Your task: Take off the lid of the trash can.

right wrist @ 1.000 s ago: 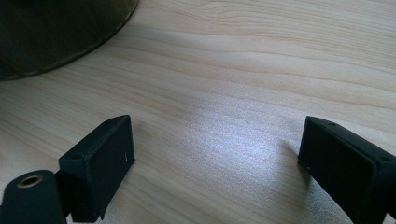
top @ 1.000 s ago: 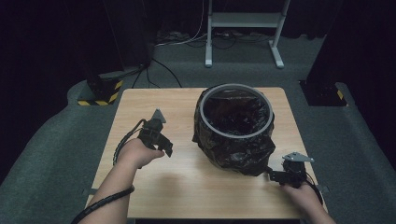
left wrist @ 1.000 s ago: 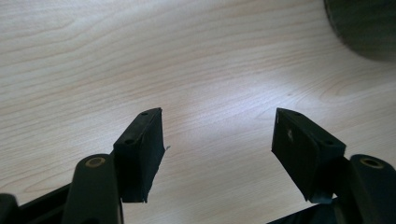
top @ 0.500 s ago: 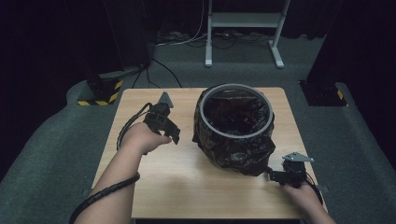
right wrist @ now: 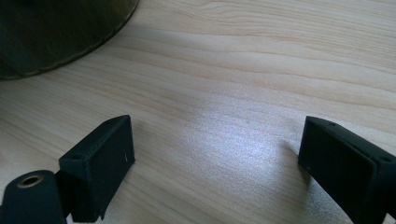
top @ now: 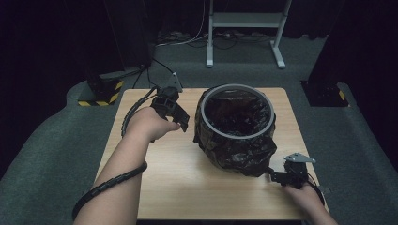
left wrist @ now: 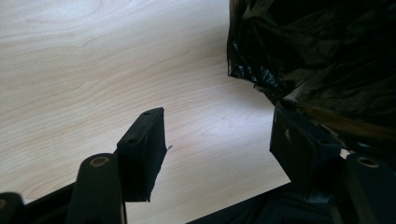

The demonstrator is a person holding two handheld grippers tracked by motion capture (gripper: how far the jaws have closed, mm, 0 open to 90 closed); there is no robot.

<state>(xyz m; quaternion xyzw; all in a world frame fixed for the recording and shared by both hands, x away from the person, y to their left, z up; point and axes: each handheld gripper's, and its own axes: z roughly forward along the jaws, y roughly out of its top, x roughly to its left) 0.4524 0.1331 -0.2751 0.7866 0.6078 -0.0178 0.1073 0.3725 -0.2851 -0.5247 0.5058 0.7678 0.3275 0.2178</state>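
At a wooden table (top: 178, 187), I hold a claw in each hand on either side of a round bin (top: 237, 124) lined with a black bag (top: 244, 152). The bin stands upright on the far half of the table, a little right of centre, its grey rim showing at the top and the bag draped loosely over its outside wall down to the wood.

My left claw (top: 184, 123) hangs in the air just left of the bin, level with its upper wall, tips pointing toward it. In the left gripper view its jaws stand partly apart with nothing between them but bare table (left wrist: 116, 70) far below; the crumpled bag (left wrist: 322, 51) fills the upper right of that view, close behind the right jaw, and I cannot tell whether that jaw brushes the plastic. My left forearm reaches in from the bottom edge, the cable looping beside it.

My right claw (top: 272, 176) sits low at the near right corner of the table, tips aimed left at the foot of the bin, just beside the hanging bag. In the right gripper view its jaws gape wide over empty wood (right wrist: 233, 93), holding nothing, with the dark base of the bin (right wrist: 56, 32) in the upper left corner, apart from both jaws.
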